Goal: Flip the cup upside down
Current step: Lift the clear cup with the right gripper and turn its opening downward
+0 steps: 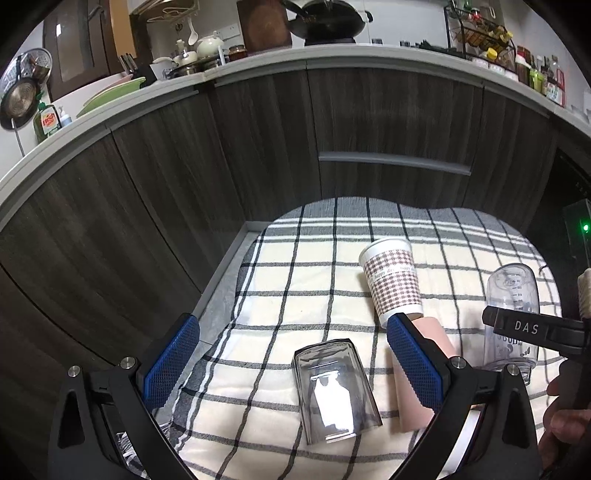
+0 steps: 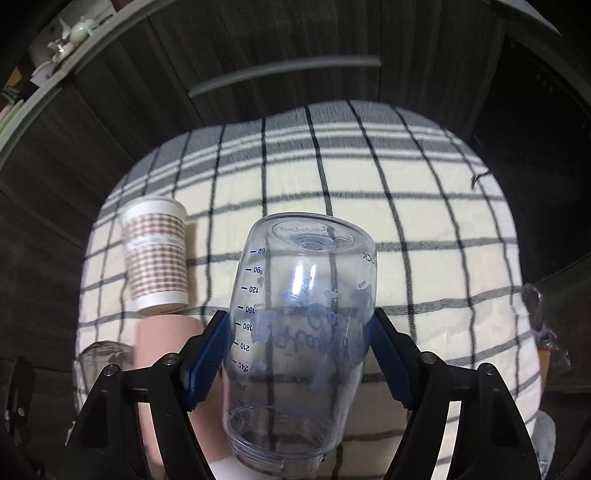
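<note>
1. The right tool [image 2: 301, 354] is clamped on the clear measuring cup [image 2: 301, 325]; its blue pads [image 2: 208, 354] press the wall at 9 and 3 o'clock, around the 180 to 240 marks.
2. In the right wrist view the cup's long axis runs from 6 to 12 o'clock, straight along the tool. The closed base points away toward 12 and the threaded open mouth lies nearest the camera at 6.
3. The numbers read inverted, so the cup looks mostly turned over. Whether the mouth touches the checked cloth [image 2: 424, 229] on the tabletop I cannot tell.
4. From the left wrist view this same cup [image 1: 511, 291] stands at 3 o'clock, base up, with the right tool [image 1: 524, 328] crossing it.
5. The left tool [image 1: 291, 363] is spread wide and holds nothing. A glass tumbler [image 1: 334, 387] sits between its pads, apart from both.
6. The right hand plainly has the cup; the left is well off to the 9 o'clock side.
7. Neighbours on the cloth: a patterned paper cup [image 2: 157, 254] at 10 o'clock of the held cup, and a pink cup [image 2: 162, 339] just beside the left pad.
8. Open room lies toward 12 and 2 o'clock, where the cloth is bare up to its far edge by the dark cabinet fronts [image 2: 295, 33].
9. My reading: setting it down mouth-first should favour the right side, away from the pink cup.
</note>
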{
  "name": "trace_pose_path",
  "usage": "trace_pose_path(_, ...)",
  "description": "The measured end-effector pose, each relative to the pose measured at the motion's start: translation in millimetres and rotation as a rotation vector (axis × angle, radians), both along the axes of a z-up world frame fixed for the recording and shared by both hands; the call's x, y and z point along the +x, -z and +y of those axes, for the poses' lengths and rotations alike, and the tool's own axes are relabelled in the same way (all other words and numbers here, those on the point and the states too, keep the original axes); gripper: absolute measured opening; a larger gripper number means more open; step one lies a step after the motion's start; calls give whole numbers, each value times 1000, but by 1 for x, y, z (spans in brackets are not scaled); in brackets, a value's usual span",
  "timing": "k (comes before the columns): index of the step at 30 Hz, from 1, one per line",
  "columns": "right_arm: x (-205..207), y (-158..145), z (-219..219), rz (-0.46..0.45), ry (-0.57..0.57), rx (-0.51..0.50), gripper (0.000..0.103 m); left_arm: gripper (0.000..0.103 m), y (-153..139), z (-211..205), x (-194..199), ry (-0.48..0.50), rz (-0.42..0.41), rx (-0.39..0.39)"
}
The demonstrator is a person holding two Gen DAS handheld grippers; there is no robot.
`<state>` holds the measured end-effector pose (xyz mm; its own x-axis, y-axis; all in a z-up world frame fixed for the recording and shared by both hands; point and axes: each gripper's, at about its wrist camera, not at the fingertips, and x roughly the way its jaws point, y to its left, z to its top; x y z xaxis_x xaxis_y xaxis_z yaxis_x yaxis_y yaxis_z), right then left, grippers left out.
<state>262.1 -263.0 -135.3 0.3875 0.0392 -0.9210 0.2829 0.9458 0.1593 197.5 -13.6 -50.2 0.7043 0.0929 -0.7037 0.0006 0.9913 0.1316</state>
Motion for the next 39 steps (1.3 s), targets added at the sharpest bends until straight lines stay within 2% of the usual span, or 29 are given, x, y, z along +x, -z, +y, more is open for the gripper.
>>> trace_pose_path(4,-15,-32,7,-43,-32,8,74,103,-20,11,-19,-1,-23,-12)
trace_pose_path(10,-52,-74,42,-90,-130,12,74,103,-40,38,-60,-16,-41,-9)
trace_pose_path(15,-87,-83,81,-105,-205,22,74,103,-36,67,-90,-50,-29,-16)
trace_pose_path(23,-121,-57,133,-74,-282,45,74,103,-4,107,-119,-54,40,-73)
trace_pose_path(28,-134,-33,160,-42,-315,46,74,103,13,125,-130,-70,62,-70)
trace_pose_path(39,-130,21,184,84,-306,44,75,103,28,141,-135,-88,77,-77)
